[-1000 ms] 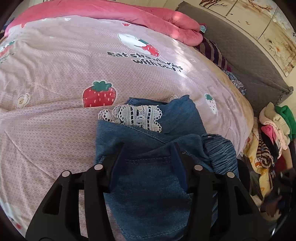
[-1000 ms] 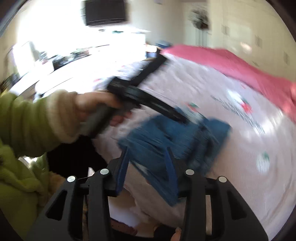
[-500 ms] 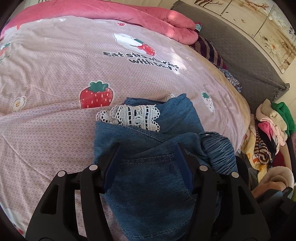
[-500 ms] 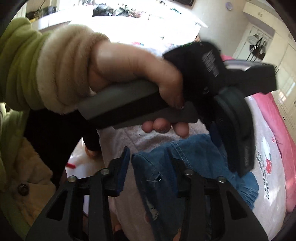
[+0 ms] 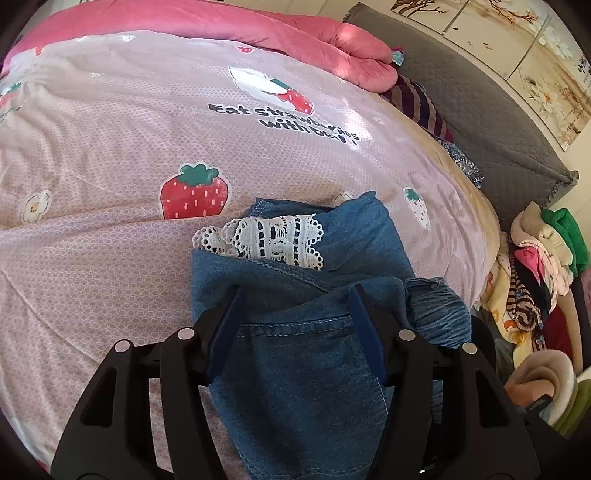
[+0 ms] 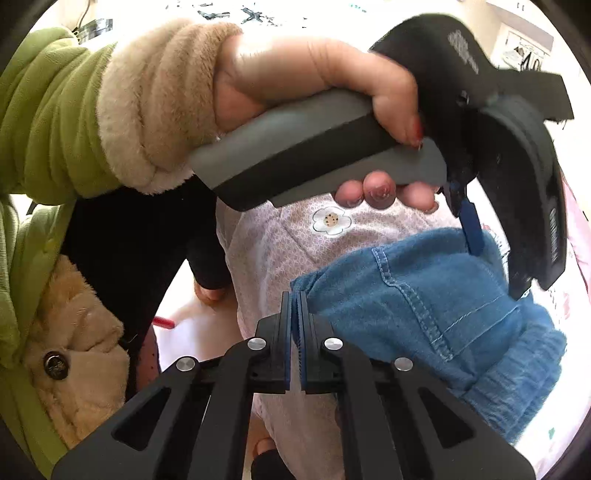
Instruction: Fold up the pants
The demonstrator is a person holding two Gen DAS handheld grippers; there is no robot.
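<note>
The pants [image 5: 306, 354], blue denim and already partly folded into a compact bundle, lie on the bed [image 5: 110, 184] near its edge, on a pink cover printed with strawberries. A white lace trim [image 5: 266, 240] sticks out from between the denim layers at the far end, and a gathered elastic waistband [image 5: 436, 314] bulges at the right side of the bundle.

The left hand-held gripper [image 5: 295, 291] rests over the pants with its blue fingers [image 5: 229, 321] spread apart; a pocket seam lies in the gap between them, and the pads do not press on the cloth. In the right wrist view the left hand [image 6: 314, 85], in a green sleeve with a fluffy beige cuff [image 6: 155, 107], holds this gripper's grey handle.

The right hand-held gripper [image 6: 294, 295] is clenched tight at the near corner of the pants, with a thin fold of the denim hem pinched between its pads.

Farther off, a pink quilt [image 5: 221, 26] is bunched along the far side of the bed, a grey headboard [image 5: 480, 110] stands to the right, and a pile of clothes [image 5: 535, 266] sits beside the bed.
</note>
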